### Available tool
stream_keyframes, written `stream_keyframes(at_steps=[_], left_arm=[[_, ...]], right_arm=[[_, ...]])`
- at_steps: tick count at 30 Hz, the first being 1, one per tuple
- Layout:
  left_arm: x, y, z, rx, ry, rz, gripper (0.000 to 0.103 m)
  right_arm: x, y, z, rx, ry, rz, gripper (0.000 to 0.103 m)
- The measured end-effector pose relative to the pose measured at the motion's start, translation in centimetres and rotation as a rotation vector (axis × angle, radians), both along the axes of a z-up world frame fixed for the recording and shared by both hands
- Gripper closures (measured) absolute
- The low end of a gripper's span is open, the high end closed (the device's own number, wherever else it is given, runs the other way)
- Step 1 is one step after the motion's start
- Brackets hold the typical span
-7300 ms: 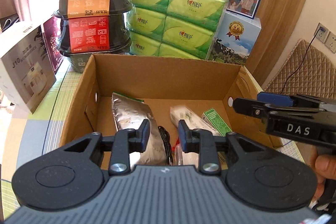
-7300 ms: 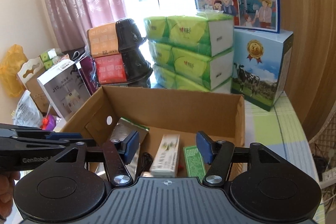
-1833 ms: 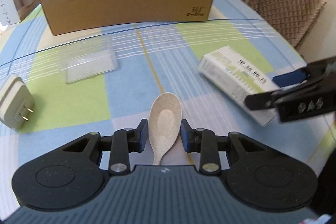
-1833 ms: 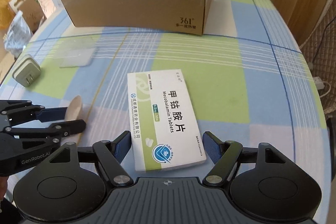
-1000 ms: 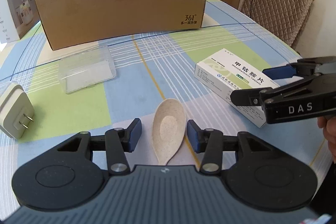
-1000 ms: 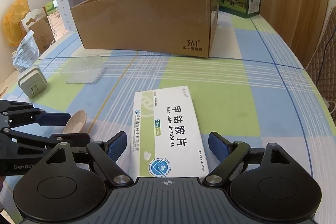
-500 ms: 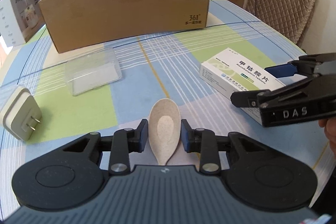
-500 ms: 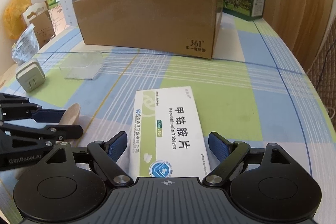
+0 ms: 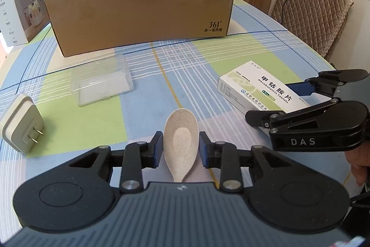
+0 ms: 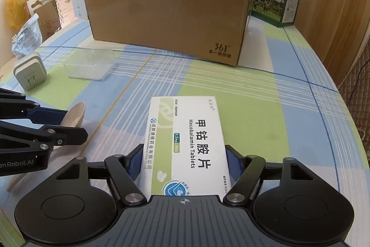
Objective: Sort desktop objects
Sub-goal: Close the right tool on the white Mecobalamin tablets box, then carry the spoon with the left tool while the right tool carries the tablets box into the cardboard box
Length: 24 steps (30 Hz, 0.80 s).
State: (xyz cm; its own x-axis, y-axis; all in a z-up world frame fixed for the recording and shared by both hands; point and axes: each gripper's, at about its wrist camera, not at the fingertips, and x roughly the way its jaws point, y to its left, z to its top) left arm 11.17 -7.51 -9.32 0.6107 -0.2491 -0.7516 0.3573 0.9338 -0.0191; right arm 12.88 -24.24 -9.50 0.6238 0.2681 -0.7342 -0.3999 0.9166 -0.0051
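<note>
I have my left tool (image 9: 181, 149) pinched on the spoon (image 9: 181, 143) and my right tool (image 10: 184, 165) clamped across the pill box (image 10: 185, 143), both low on the table (image 9: 148, 108) before the carton (image 9: 141, 6), presumably their destination.

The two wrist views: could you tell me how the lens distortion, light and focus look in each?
Left wrist view: fisheye bows the cardboard box rim; window glare at top left; the spoon stays sharp. Right wrist view: dark vignette corners; soft daylight; the print on the medicine box is legible.
</note>
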Motion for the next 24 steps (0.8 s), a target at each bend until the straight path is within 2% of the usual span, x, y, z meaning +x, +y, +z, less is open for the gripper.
stream_keyframes(at_steps=[10,24], left_arm=[[0.2,0.1,1.0,-0.005,-0.003,0.027,0.076],[-0.4,-0.5,4.0,-0.018,-0.061,0.033,0.076]], right_arm=[[-0.7,-0.5,1.7,0.048,-0.059,-0.047,0.035],[-1.9,-0.5,3.6,0.089,-0.106,-0.063,0.035]])
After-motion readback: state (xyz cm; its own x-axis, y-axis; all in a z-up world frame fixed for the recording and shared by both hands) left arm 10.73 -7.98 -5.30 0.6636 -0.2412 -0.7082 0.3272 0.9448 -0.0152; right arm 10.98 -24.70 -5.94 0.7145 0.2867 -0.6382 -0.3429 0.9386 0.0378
